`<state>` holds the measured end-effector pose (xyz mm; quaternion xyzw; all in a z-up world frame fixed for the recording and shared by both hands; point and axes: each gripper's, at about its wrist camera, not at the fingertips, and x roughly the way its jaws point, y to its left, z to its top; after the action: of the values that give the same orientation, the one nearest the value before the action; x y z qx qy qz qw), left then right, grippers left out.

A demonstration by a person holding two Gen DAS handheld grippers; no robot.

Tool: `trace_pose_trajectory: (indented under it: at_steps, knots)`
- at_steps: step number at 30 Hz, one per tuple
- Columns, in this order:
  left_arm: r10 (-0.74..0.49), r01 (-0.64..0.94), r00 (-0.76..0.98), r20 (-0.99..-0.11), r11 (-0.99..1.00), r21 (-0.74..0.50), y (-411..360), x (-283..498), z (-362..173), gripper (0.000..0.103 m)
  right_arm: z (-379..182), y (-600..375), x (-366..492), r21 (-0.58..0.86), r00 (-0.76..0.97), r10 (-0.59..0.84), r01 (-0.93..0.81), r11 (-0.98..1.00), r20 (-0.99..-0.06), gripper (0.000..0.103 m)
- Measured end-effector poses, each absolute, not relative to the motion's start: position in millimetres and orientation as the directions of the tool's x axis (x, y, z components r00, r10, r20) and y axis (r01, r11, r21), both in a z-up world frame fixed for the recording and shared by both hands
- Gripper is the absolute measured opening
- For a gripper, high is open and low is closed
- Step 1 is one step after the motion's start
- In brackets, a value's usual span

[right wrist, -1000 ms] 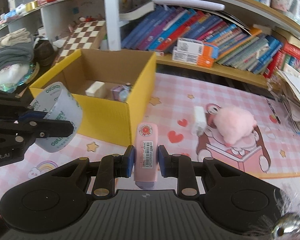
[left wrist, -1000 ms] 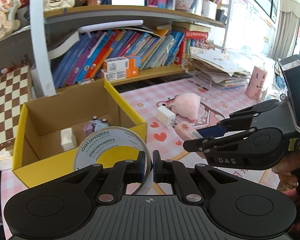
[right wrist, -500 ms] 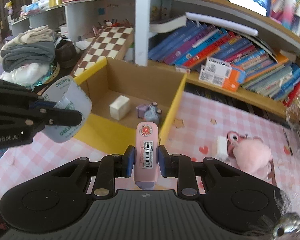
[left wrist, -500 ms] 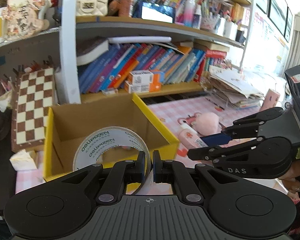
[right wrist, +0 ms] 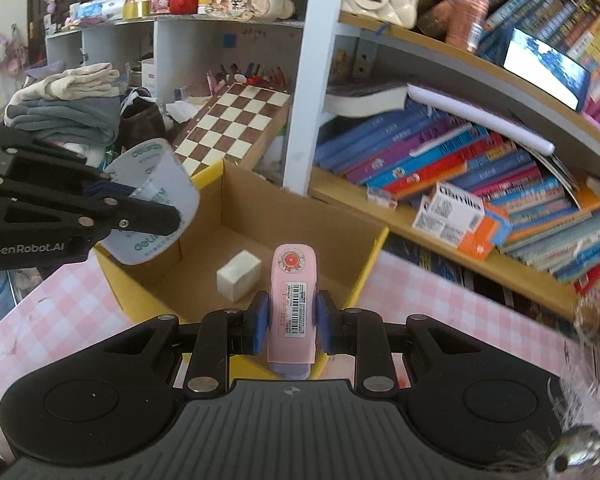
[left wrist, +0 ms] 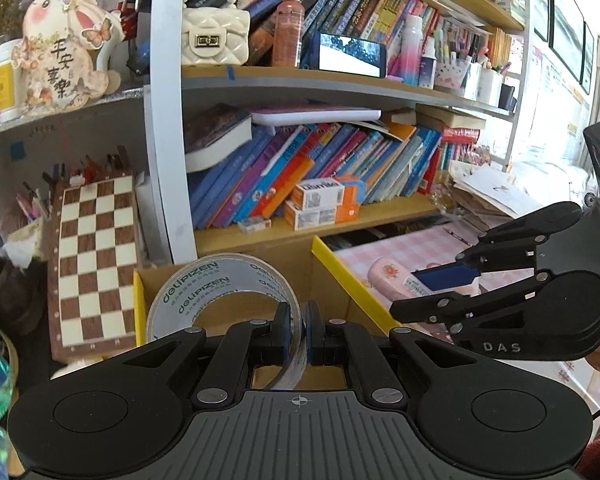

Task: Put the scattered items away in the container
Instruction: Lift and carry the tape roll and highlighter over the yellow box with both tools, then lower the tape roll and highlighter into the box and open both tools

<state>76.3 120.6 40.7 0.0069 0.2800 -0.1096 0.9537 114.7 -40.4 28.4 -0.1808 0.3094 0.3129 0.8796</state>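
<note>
My left gripper (left wrist: 297,326) is shut on the rim of a clear tape roll (left wrist: 204,292) and holds it above the yellow cardboard box (left wrist: 332,258). It also shows in the right wrist view (right wrist: 140,204) with the tape roll (right wrist: 156,188) over the box's left wall. My right gripper (right wrist: 290,320) is shut on a pink case (right wrist: 294,292) with a barcode label, above the box's (right wrist: 364,276) near wall. The pink case (left wrist: 396,282) also shows in the left wrist view. A white block (right wrist: 238,274) lies inside the box.
A chessboard (right wrist: 236,120) leans behind the box. Bookshelves with slanted books (right wrist: 440,160) and orange-white cartons (right wrist: 456,216) stand at the back. Folded clothes (right wrist: 68,108) lie at the left. The pink checked tablecloth (right wrist: 44,312) surrounds the box.
Both grippers have risen and moved toward the box with their items. The box now lies directly under both, and the plush and charger have left view.
</note>
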Motion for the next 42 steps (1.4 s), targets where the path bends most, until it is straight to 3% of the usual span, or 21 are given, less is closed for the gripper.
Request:
trace_pose_trajectory:
  at_steps: [10,22,42]
  knots:
    - [-0.210,0.228,0.799,-0.563,0.973,-0.038,127.3,124.1,31.8,0.006,13.2,-16.4,155.1,-0.181,0.579,0.434,-0.719,0.671,-0.690,0.024]
    - [-0.221,0.261,0.699,-0.680,0.964,-0.045,127.5,185.3,-4.2,0.006,-35.2,13.9,188.6,-0.228,0.463,0.410,-0.834,0.503,-0.786,0.024]
    - [-0.272,0.260,0.527,-0.805,0.954,-0.151,135.1,248.0,-64.4,0.006,-83.9,42.3,218.0,-0.205,0.281,0.332,-0.948,0.245,-0.900,0.024]
